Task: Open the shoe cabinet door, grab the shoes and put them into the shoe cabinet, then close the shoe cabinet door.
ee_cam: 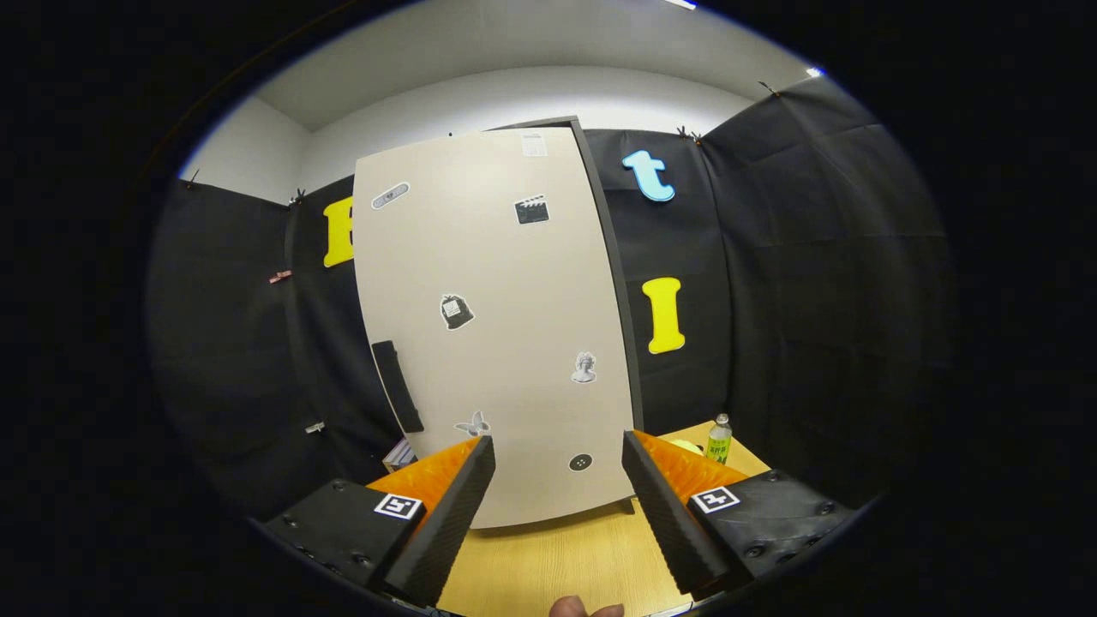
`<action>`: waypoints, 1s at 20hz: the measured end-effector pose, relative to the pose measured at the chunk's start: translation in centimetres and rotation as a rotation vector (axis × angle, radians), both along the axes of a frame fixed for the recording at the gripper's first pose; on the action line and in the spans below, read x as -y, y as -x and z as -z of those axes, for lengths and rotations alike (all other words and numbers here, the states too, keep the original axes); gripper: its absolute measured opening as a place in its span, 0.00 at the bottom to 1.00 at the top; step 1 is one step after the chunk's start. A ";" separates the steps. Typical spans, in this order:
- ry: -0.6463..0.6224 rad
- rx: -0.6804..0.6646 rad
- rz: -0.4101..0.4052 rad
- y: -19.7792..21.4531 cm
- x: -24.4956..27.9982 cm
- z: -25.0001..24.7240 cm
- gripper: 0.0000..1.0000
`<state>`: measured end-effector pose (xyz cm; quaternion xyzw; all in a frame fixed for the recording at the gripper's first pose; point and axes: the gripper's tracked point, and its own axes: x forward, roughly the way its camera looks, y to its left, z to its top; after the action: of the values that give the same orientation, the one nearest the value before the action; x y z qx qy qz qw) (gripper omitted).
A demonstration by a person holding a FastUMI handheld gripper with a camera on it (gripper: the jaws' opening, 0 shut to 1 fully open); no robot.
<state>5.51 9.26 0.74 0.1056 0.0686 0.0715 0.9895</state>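
Observation:
A tall beige shoe cabinet stands on the wooden table just beyond my fingers. Its door is shut and carries several small stickers. A dark handle runs down the door's left edge. My gripper is open, its two fingers spread wide and pointing at the lower part of the door, with nothing between them. Both fingers stand apart from the door and from the handle.
A small bottle with a green label stands on the wooden table to the right of the cabinet, with a yellow-green object beside it. Black cloth walls close in on both sides. A fingertip of a hand shows below the fingers.

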 end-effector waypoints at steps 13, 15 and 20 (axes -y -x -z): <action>-0.002 0.014 0.032 0.0 1.1 -0.1 0.98; -0.005 0.014 0.035 0.1 1.1 -0.2 0.98; -0.004 0.026 0.039 0.3 1.2 -0.6 0.98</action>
<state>5.19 8.08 1.31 0.1079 0.0534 0.0536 0.9913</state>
